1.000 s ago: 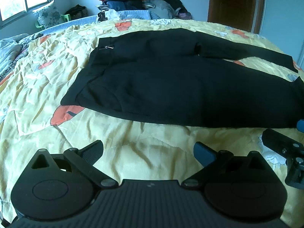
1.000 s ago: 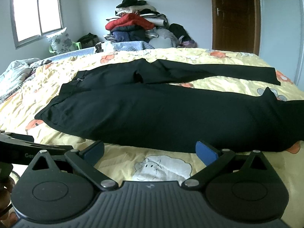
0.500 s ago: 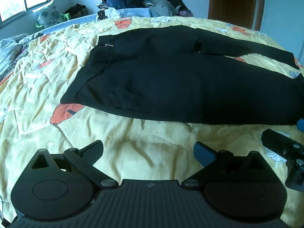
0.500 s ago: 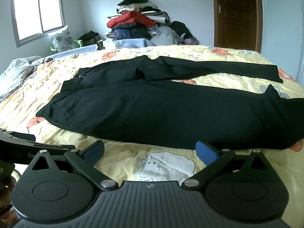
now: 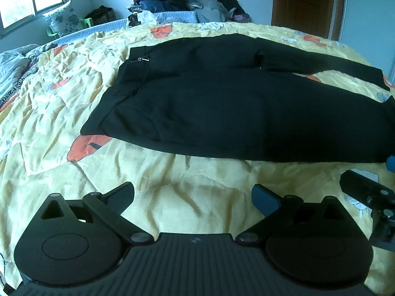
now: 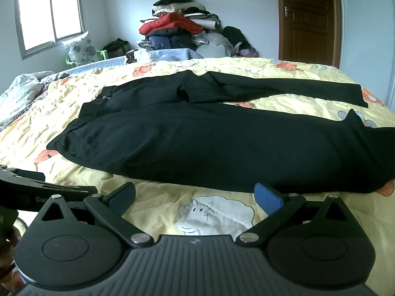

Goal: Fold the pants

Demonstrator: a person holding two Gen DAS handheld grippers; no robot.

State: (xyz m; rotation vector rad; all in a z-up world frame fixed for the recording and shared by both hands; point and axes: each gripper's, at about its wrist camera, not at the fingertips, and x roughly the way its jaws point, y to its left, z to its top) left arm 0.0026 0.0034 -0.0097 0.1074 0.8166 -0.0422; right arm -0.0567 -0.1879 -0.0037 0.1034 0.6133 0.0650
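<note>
On the yellow bedspread point(image 5: 172, 192), black pants point(image 6: 209, 143) lay flat at my twelve o'clock, long axis nine to three. I held left gripper point(image 5: 193, 197) and right gripper point(image 6: 195, 197) spread, empty, short of the near edge; left was nearer the waistband point(image 5: 118, 98).

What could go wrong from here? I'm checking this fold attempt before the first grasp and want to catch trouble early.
Both tools, left and right, hang open, short of the black pants.

1. The yellow bedspread is wrinkled under the near edge, so a low pinch might grab it too.
2. The near leg's cuff corner stands up; it may fold in crooked.
3. The legs are splayed apart, so the fold may come out uneven.
</note>
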